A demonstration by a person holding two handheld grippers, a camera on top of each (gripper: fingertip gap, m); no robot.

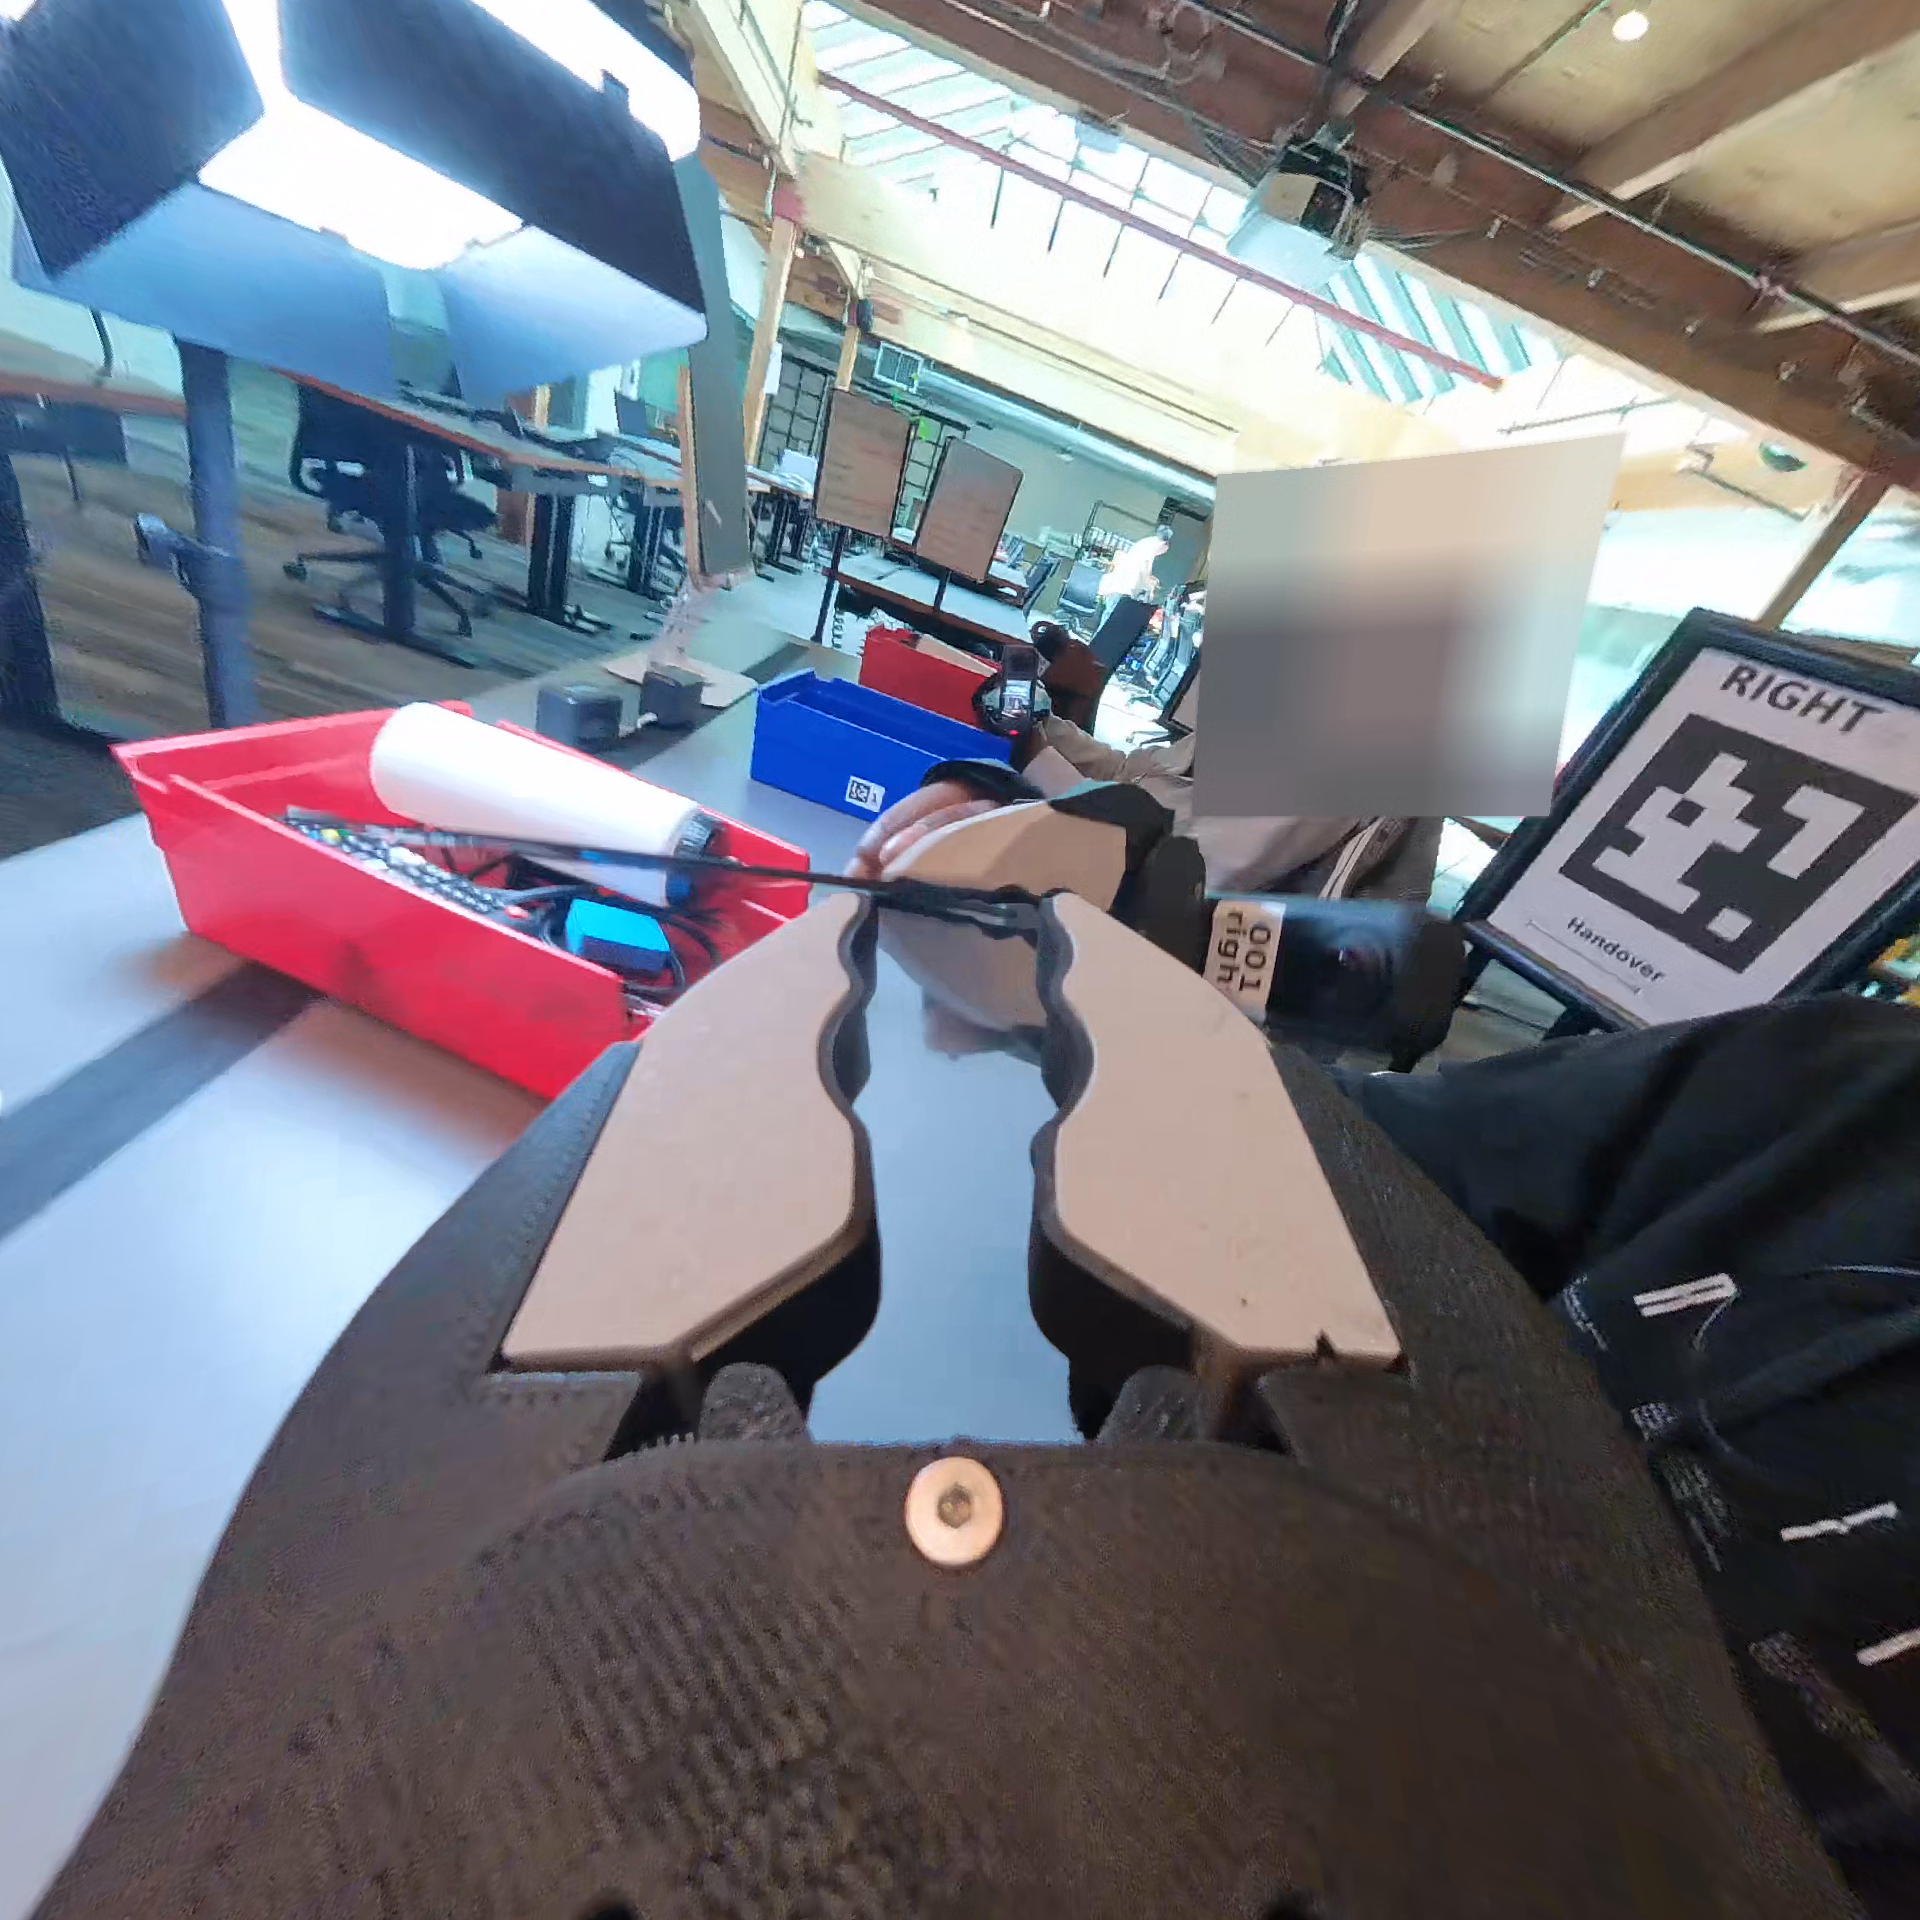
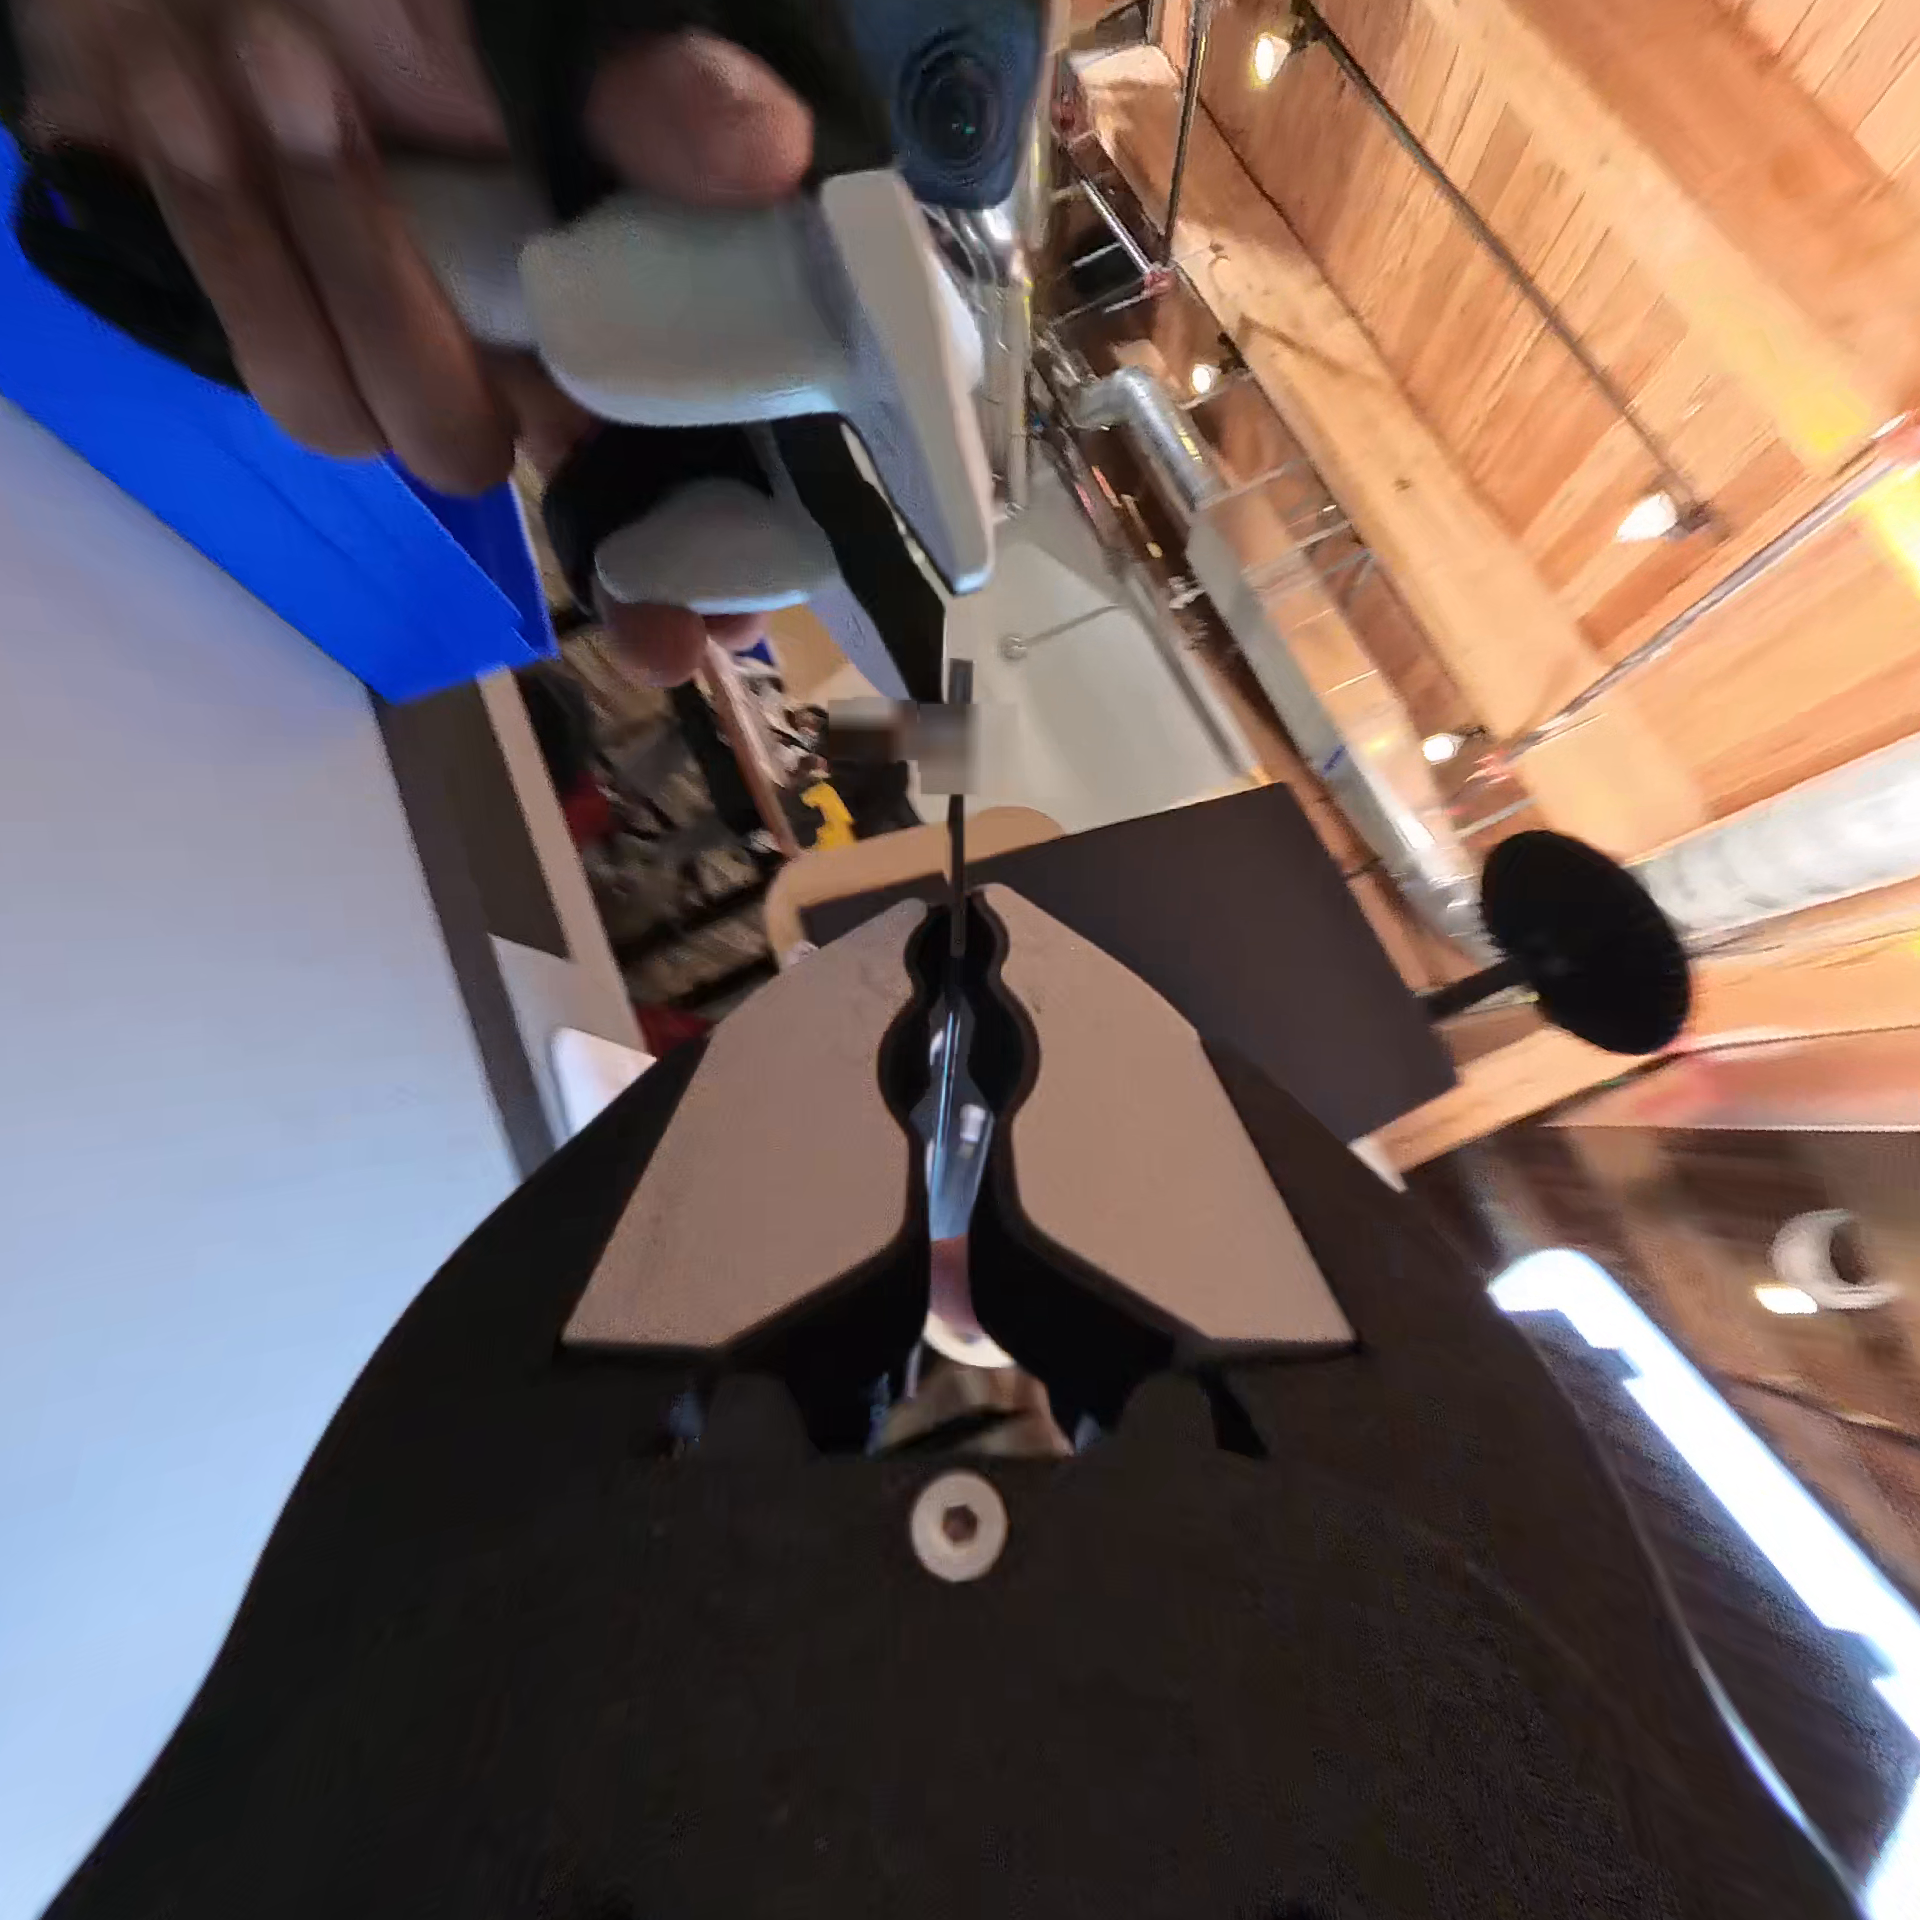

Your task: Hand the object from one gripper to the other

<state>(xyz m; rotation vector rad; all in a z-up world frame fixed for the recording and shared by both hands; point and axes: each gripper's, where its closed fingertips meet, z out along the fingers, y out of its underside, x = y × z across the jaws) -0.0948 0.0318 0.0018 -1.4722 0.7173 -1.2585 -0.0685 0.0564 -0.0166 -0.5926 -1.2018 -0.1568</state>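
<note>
Thin black cable tie (image 2: 958, 862), frame centre, is pinched by the right gripper (image 2: 961, 914); left gripper (image 1: 956, 909) stands narrowly parted around it, so handover looks midway

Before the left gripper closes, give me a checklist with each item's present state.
1. Hold: right gripper clamped on the thin black strip: ok.
2. Opening: left gripper shows a clear gap between its fingers: ok.
3. Reach: the strip lies across the left fingertips: ok.
4. Seating: strip inside that gap rather than resting on top: cannot tell.
5. Free end clear of the clutter in the red bin: cannot tell.
</note>
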